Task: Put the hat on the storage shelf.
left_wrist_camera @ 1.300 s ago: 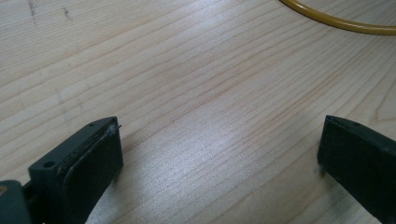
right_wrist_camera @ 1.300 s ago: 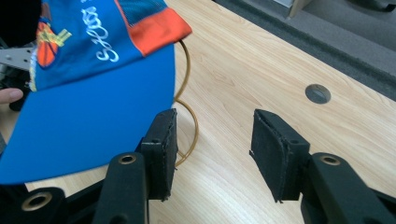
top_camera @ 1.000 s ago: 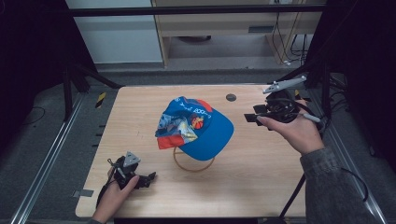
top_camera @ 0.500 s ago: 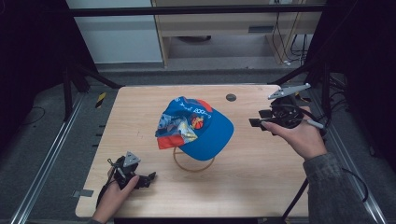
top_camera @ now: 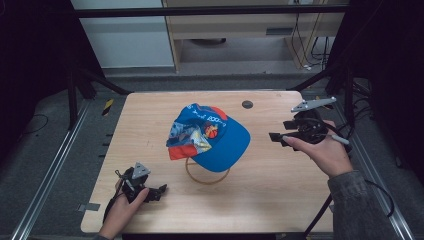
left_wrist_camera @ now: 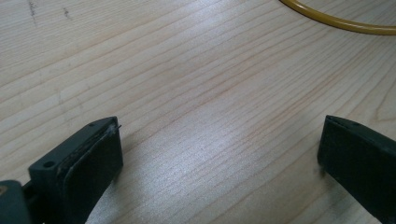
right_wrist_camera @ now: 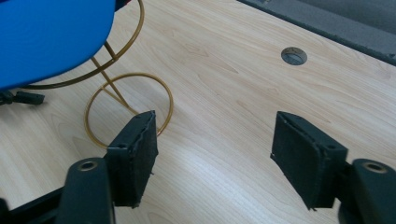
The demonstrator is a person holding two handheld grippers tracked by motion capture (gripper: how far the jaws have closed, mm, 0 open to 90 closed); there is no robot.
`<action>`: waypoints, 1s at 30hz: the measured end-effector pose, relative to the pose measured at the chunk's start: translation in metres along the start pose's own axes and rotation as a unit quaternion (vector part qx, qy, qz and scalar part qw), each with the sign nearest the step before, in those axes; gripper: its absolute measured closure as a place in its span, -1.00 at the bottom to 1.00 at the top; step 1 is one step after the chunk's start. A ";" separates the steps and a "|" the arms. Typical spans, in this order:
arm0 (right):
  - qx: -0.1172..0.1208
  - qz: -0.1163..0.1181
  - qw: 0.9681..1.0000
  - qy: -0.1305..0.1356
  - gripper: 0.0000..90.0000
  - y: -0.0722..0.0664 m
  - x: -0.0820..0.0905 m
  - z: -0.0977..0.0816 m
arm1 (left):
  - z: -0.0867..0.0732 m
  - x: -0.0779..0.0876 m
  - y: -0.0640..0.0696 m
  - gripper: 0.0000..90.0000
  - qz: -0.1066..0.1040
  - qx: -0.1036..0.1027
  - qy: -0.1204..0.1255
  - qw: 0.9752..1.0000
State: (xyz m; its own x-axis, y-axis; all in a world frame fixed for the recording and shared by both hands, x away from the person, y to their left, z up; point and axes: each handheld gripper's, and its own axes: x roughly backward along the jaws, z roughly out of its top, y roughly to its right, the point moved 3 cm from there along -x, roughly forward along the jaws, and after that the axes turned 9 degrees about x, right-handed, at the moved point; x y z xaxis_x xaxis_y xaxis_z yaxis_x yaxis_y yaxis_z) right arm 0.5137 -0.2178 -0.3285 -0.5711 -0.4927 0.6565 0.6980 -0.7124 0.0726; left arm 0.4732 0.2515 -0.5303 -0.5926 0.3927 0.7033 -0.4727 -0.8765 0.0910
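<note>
Hanging on the wire stand [top_camera: 206, 172] mid-table, cap [top_camera: 212, 137] looks placed. Right gripper [top_camera: 278, 138] sits beside it, jaws spread, empty; left gripper [top_camera: 161, 192] rests near the front edge, also spread. Likely next: nothing but parking both clear.

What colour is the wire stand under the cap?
Gold-yellow wire stand, clearest in the right gripper view.

A blue cap [top_camera: 215, 137] with a colourful printed front sits on a thin gold wire stand [top_camera: 206, 176] at the centre of a pale wooden worktop [top_camera: 150, 125]. The left tool [top_camera: 159, 190] rests near the front-left corner; the right tool [top_camera: 276, 136] hovers right of the cap.
</note>
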 end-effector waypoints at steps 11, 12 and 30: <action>-0.003 -0.019 1.000 0.018 -0.73 0.001 0.001 -0.010 | 0.000 0.000 0.000 -1.00 0.000 0.000 0.000 1.000; -0.001 -0.018 1.000 0.018 -0.79 0.001 0.000 -0.012 | 0.000 0.000 0.000 -1.00 0.000 0.000 0.000 1.000; -0.005 -0.012 1.000 0.012 -0.79 -0.006 -0.028 -0.061 | 0.000 0.000 0.000 -1.00 0.000 0.000 0.000 1.000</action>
State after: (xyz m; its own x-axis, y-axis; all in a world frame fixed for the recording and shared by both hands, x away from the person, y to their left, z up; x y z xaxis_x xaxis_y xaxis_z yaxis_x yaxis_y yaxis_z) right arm 0.4986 -0.2305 -0.3931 -0.5983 -0.4873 0.6361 0.6792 -0.7296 0.0800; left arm 0.4733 0.2514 -0.5303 -0.5927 0.3929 0.7031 -0.4729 -0.8764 0.0911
